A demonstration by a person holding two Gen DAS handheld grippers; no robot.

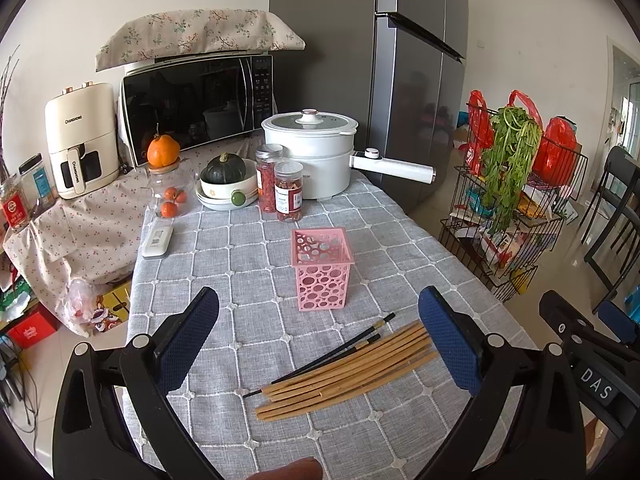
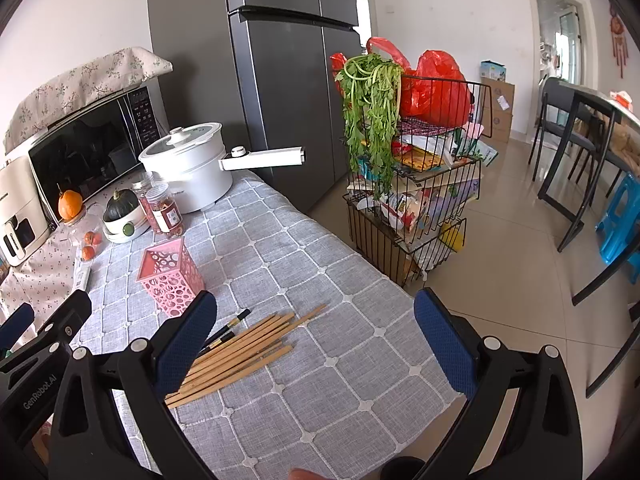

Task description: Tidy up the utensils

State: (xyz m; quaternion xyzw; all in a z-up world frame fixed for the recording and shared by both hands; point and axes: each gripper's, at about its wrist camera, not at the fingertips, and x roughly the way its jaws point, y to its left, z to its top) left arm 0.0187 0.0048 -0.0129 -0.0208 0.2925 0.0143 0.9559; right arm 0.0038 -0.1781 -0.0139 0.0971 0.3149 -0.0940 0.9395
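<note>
A pile of several bamboo chopsticks (image 1: 352,368) with a pair of black chopsticks (image 1: 340,346) lies on the grey checked tablecloth (image 1: 248,248). Just beyond them stands an empty pink perforated holder (image 1: 322,268). My left gripper (image 1: 320,340) hovers open above the pile, nothing between its blue pads. In the right wrist view the same chopsticks (image 2: 244,350) lie beside the left finger of my right gripper (image 2: 316,344), which is open and empty over the table's right part. The pink holder (image 2: 170,276) stands further back left. The other gripper (image 2: 44,332) shows at the left edge.
At the back stand a white electric pot (image 1: 316,152) with a long handle, two jars (image 1: 280,188), a bowl with a green squash (image 1: 226,178), a remote (image 1: 158,242) and a microwave (image 1: 196,104). A wire rack (image 2: 416,184) with greens stands right of the table edge.
</note>
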